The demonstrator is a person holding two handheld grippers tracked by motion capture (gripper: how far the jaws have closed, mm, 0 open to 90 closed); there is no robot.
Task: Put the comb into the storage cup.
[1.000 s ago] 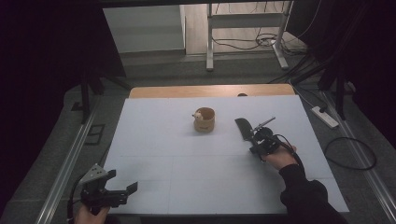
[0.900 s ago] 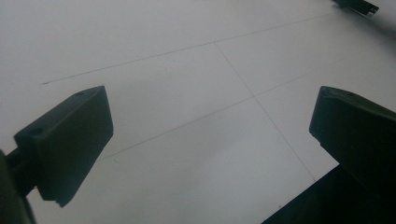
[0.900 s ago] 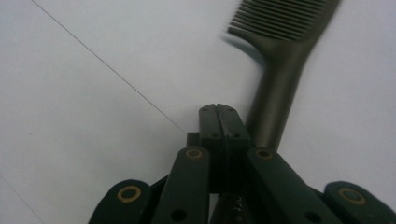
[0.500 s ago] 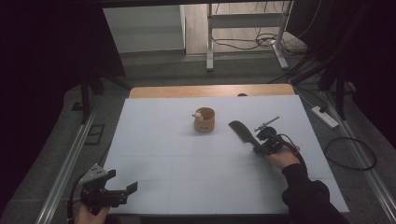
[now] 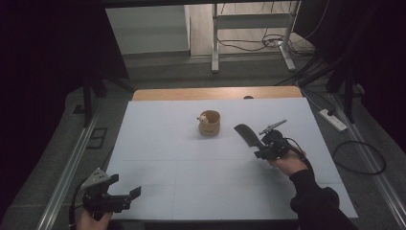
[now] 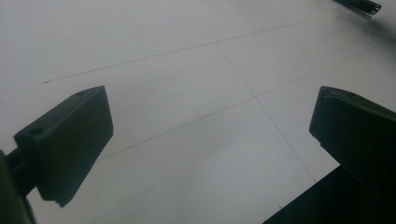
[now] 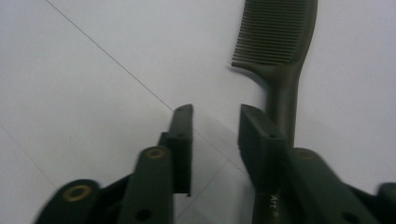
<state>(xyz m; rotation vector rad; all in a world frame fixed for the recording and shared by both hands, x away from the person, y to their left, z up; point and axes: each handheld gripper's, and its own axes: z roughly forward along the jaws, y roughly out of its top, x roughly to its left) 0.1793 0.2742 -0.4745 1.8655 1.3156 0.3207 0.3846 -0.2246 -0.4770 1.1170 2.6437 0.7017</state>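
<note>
1. White table top [image 5: 191, 163]: a pale sheet crossed by thin seam lines, taking up the centre and lower half of the high view; a wooden edge strip [image 5: 215, 93] borders it at the top.
2. Right gripper [image 5: 261, 149]: right of centre in the high view, held by a hand with a dark sleeve. Its jaws have just been opening; in the right gripper view they stand slightly apart with bare table between them, pressing on nothing.
3. Left gripper [image 5: 125, 192]: lower left corner of the high view. In the left gripper view its jaws stand wide apart over bare table.
4. Black comb [image 7: 280, 46]: lies flat on the table in the upper right of the right gripper view, teeth toward the frame's left, handle running down just outside the right-hand jaw and not between the two.
5. Tan cup [image 5: 209, 123]: upright at upper centre of the high view, with a small pale figure at its rim, apart from the comb.
</note>
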